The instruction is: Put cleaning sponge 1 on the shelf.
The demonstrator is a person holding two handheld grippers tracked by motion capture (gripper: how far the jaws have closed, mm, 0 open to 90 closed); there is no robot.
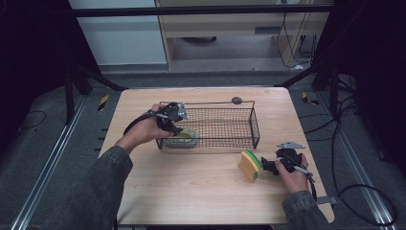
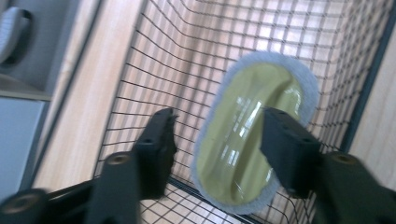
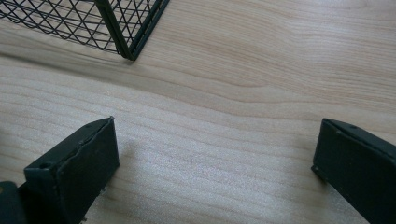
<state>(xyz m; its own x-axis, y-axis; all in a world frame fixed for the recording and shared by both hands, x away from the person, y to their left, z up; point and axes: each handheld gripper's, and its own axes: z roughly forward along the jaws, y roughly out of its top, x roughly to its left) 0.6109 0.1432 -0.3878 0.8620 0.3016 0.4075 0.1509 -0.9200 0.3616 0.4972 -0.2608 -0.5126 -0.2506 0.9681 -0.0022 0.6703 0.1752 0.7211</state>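
Black jaws of left hand-held gripper [image 2: 217,149] spread, straddling yellow-green scrubber pad [image 2: 250,135] in wire basket [image 2: 154,60] at left end — soft, light, fuzzy-rimmed; pinch across narrow middle. Right hand-held gripper [image 3: 215,163] open, empty — near sponge [image 1: 250,165].

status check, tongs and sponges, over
Left tongs open over yellow sponge lying in wire basket. Right tongs open, empty, beside the green-topped sponge on table. Nothing in the way.
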